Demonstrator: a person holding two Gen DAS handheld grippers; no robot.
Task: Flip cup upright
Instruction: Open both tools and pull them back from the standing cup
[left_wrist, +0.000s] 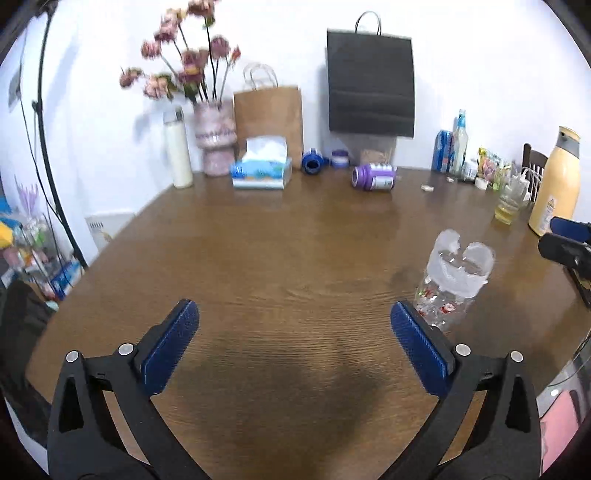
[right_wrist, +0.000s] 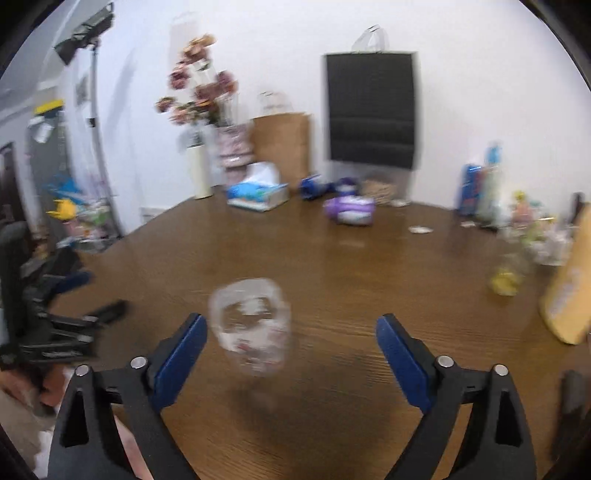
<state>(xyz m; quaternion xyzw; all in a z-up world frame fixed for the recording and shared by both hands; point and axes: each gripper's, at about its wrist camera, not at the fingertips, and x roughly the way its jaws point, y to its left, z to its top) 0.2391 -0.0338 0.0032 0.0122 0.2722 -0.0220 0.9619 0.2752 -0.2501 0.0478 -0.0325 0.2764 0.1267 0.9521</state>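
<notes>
A clear plastic cup (left_wrist: 452, 280) with a white taped rim and red print stands on the brown table (left_wrist: 280, 243), mouth up, just right of my left gripper's right finger. My left gripper (left_wrist: 295, 317) is open and empty above the table. In the right wrist view the cup (right_wrist: 253, 328) is blurred and sits between the fingers, close to the left one, not touching either. My right gripper (right_wrist: 291, 332) is open and empty. The right gripper also shows at the right edge of the left wrist view (left_wrist: 567, 240).
Along the back wall stand a white bottle (left_wrist: 178, 151), a flower vase (left_wrist: 215, 142), a tissue box (left_wrist: 263, 166), paper bags (left_wrist: 269, 114), and a purple bottle lying down (left_wrist: 373, 176). A glass of yellow liquid (left_wrist: 509, 205) and a yellow jug (left_wrist: 554, 184) stand at right.
</notes>
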